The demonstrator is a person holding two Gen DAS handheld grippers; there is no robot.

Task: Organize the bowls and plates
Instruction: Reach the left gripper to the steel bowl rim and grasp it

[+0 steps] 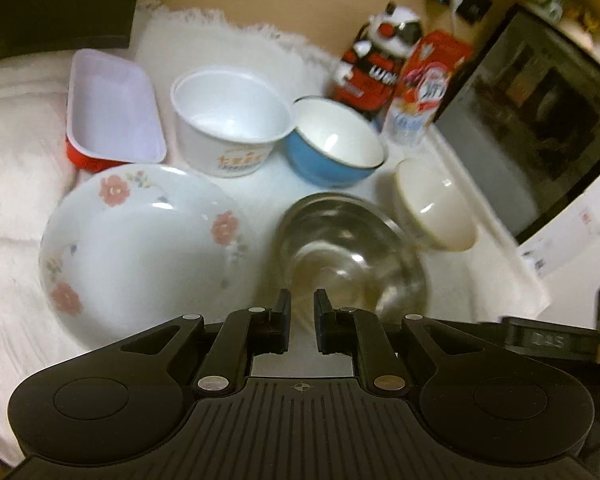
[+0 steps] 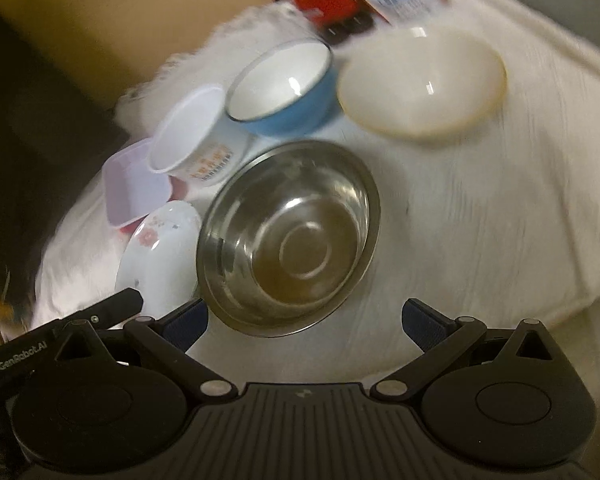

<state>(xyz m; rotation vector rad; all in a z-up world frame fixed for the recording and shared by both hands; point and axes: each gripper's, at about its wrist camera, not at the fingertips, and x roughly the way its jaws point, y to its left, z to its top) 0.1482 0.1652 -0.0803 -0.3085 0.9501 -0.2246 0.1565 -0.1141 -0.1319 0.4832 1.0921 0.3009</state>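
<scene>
Both grippers are hovering low over the white cloth. Flowered plate is lying left of the steel bowl, with cream bowl and blue bowl behind it. Right gripper is spreading its fingers wide before the steel bowl; left gripper is keeping only a narrow gap, gripping nothing.

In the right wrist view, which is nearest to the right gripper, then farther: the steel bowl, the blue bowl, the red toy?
From the right gripper:
1. Steel bowl, directly ahead.
2. Blue bowl, behind it.
3. Red toy, at the back edge.
</scene>
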